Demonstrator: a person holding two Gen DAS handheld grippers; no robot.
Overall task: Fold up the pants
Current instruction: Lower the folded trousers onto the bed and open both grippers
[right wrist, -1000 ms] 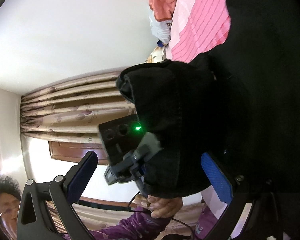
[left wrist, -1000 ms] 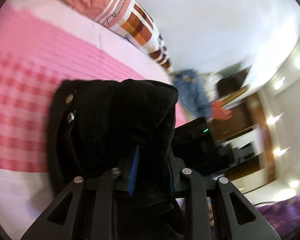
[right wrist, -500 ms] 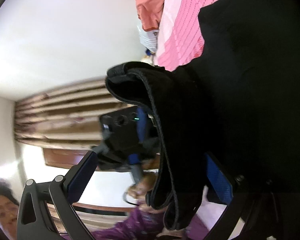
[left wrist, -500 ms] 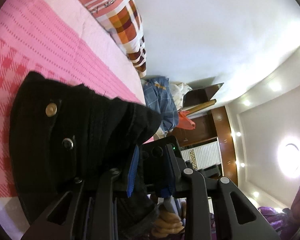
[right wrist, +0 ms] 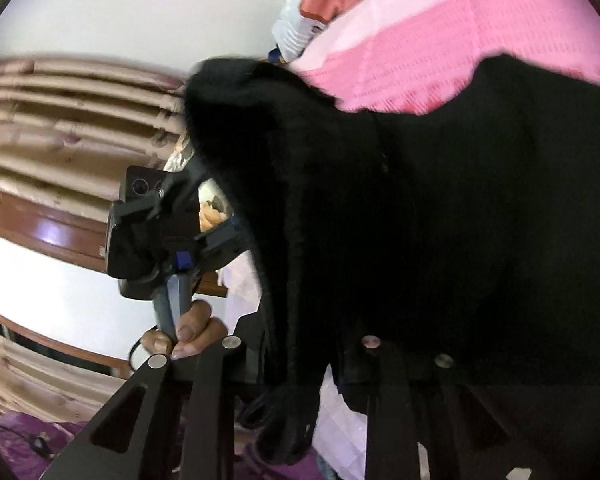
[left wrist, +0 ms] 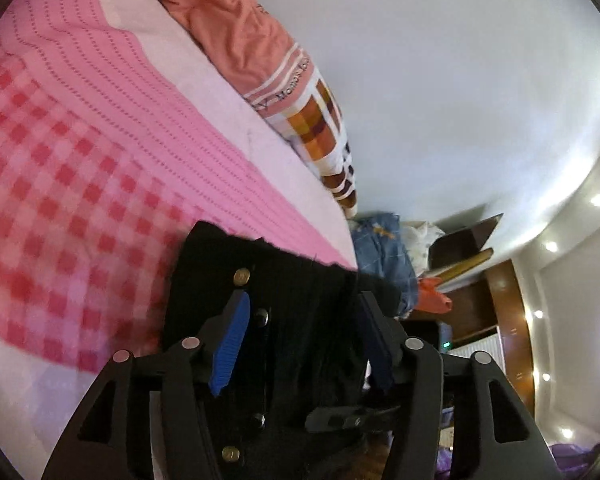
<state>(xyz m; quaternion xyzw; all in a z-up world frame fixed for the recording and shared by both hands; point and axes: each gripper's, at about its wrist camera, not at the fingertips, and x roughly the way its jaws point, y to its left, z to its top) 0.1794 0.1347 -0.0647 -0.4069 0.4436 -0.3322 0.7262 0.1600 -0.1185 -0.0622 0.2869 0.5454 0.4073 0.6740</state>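
Black, thick and limp, the pants [left wrist: 300,320] sag over the pink checked bed cover [left wrist: 80,208], waistband between the spread left claw [left wrist: 300,340] and bunched in the pinching right claw [right wrist: 296,364]; grip the stiffer snap-studded waistband

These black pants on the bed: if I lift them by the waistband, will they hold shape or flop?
Probably flop: the black pants drape and bunch limply. The thick waistband with metal buttons likely adds some weight. The left gripper looks open around the cloth, so it may slide off.
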